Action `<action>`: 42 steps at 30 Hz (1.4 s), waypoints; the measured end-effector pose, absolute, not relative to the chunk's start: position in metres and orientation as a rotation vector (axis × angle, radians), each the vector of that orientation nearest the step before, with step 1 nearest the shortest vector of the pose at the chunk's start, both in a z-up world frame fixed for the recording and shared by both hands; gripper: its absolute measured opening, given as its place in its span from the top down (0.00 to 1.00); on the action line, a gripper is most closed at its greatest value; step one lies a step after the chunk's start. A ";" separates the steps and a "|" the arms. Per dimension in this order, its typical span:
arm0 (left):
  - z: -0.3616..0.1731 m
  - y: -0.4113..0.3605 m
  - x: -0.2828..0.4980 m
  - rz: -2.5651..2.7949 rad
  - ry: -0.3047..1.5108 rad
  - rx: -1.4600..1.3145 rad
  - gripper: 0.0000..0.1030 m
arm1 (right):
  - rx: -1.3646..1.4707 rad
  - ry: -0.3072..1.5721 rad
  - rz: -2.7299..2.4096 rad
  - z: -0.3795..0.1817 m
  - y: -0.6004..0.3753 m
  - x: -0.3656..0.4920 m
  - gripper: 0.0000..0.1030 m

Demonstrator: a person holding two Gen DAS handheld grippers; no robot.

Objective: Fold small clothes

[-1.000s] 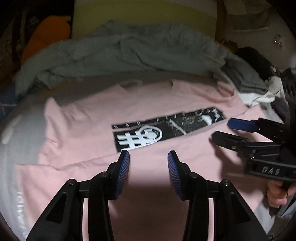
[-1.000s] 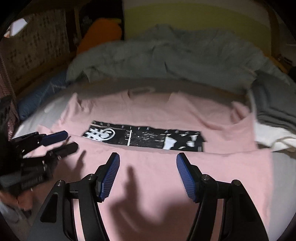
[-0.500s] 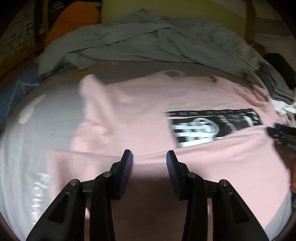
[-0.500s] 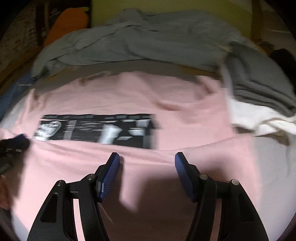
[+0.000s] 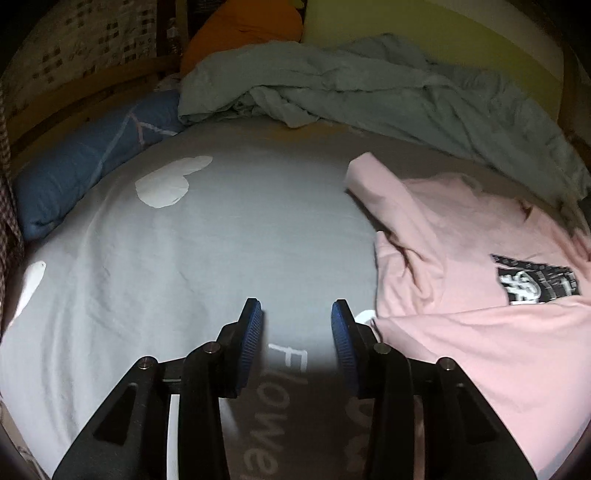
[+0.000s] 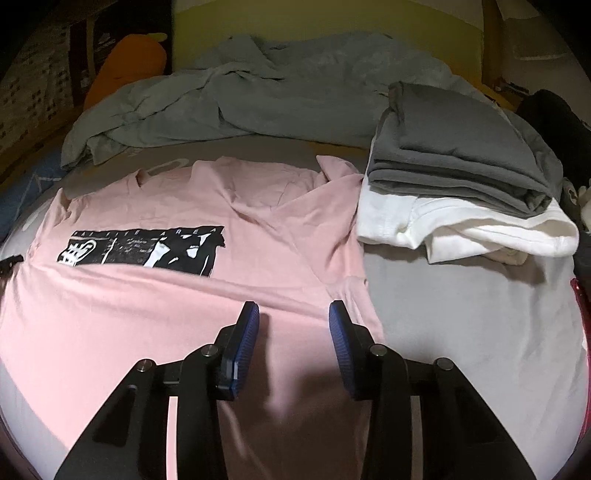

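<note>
A pink T-shirt [image 6: 147,295] with a black-and-white print [image 6: 144,251] lies spread on the grey bed sheet [image 5: 184,258], its lower part folded up over the front. My right gripper [image 6: 293,310] hovers over the shirt's lower right part, near its right edge. Its jaws are closing, and only flat fabric shows beneath them, with nothing pinched. My left gripper [image 5: 295,310] stands open over bare sheet, just left of the pink T-shirt [image 5: 461,332], with nothing between its pads. A dark tip of the left gripper [image 6: 9,264] shows at the far left of the right wrist view.
A stack of folded clothes, dark grey [image 6: 461,155] on white [image 6: 480,225], sits right of the shirt. A crumpled grey-green blanket [image 6: 258,92] runs along the back. A blue pillow [image 5: 85,158] and an orange plush [image 5: 240,29] lie at the far left.
My left gripper has swung left, off the shirt and over the grey sheet. My right gripper has moved right toward the shirt's right edge, and its jaws have narrowed.
</note>
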State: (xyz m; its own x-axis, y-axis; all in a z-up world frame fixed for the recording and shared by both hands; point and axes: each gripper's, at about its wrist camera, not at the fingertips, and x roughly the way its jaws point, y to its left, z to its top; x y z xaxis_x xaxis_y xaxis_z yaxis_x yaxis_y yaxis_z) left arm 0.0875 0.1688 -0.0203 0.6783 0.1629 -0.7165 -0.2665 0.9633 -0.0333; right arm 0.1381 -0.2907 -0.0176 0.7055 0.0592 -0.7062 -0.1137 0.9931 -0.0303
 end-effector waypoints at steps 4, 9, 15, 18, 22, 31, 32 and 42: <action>-0.005 0.162 0.058 0.137 0.734 -0.180 0.62 | -0.061 0.775 0.057 -0.015 -0.306 0.112 0.55; 0.004 0.150 0.012 0.026 0.686 -0.282 0.56 | 0.065 0.756 0.031 -0.014 -0.337 0.071 0.54; -0.006 0.137 -0.026 0.023 0.705 -0.319 0.56 | 0.204 0.674 0.027 -0.009 -0.360 0.011 0.50; -0.017 0.138 -0.037 -0.013 0.744 -0.428 0.56 | 0.282 0.669 0.075 -0.009 -0.365 -0.009 0.49; -0.030 0.134 -0.047 0.027 0.792 -0.478 0.56 | 0.424 0.733 0.150 -0.024 -0.369 -0.019 0.49; -0.046 0.154 -0.029 -0.043 0.744 -0.741 0.55 | 0.625 0.773 0.272 -0.048 -0.369 0.005 0.49; -0.048 0.156 -0.024 -0.042 0.744 -0.762 0.60 | 0.641 0.763 0.272 -0.049 -0.371 0.009 0.49; -0.031 0.142 -0.032 -0.042 0.699 -0.667 0.95 | 0.545 0.685 0.130 -0.033 -0.368 0.007 0.98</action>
